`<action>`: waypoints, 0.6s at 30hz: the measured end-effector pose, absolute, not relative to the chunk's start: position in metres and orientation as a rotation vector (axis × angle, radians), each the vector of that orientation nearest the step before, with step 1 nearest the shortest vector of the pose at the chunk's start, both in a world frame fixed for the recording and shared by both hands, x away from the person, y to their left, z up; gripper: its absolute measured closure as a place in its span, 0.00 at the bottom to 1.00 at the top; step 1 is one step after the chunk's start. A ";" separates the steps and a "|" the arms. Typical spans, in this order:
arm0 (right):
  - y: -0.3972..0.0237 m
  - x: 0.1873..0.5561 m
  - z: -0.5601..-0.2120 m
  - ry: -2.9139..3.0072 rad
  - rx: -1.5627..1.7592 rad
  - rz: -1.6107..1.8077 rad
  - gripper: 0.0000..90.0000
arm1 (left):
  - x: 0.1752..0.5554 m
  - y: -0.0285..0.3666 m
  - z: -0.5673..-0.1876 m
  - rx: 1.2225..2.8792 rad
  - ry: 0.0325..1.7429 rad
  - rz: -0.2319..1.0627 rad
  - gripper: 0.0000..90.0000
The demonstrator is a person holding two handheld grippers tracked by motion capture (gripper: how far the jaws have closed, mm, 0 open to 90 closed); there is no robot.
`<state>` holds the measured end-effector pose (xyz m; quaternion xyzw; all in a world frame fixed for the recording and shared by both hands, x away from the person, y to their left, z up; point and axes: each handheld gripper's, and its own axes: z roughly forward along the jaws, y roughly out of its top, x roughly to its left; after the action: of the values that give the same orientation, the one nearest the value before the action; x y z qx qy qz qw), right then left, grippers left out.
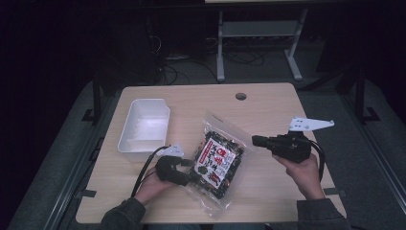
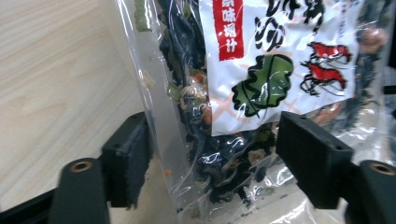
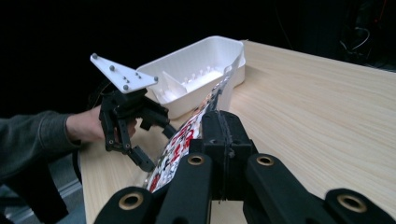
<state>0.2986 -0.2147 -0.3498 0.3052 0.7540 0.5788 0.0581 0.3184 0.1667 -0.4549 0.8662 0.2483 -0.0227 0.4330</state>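
Two grippers work one clear snack bag (image 1: pixel 218 163), which stands tilted on the table (image 1: pixel 268 187) just beside the white bin (image 1: pixel 143 125). The right gripper (image 3: pixel 223 122) has its jaws clamped on the bag's upper edge. The left gripper (image 2: pixel 212 161) straddles the lower end, jaws apart, apparently not yet pressing. Gripping and moving it into the bin probably remain.

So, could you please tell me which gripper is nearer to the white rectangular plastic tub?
Left. The left gripper sits just below the white rectangular plastic tub, at the snack bag's edge; the right gripper is farther right, beyond the clear snack bag.
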 end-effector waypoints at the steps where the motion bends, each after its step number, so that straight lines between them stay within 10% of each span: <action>1: -0.214 0.298 -0.351 2.270 0.931 1.753 1.00 | 0.318 0.167 -0.455 2.160 0.612 -0.071 0.41; 10: -0.216 0.297 -0.350 2.189 0.950 1.792 1.00 | 0.316 0.167 -0.455 2.145 0.567 -0.120 0.63; 18: -0.209 0.293 -0.341 2.217 0.862 1.811 1.00 | 0.318 0.163 -0.458 2.145 0.599 -0.135 0.28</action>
<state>0.2928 -0.2090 -0.3406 0.2876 0.7394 0.6040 0.0757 0.3176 0.1625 -0.4579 0.8635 0.2411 -0.0545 0.4395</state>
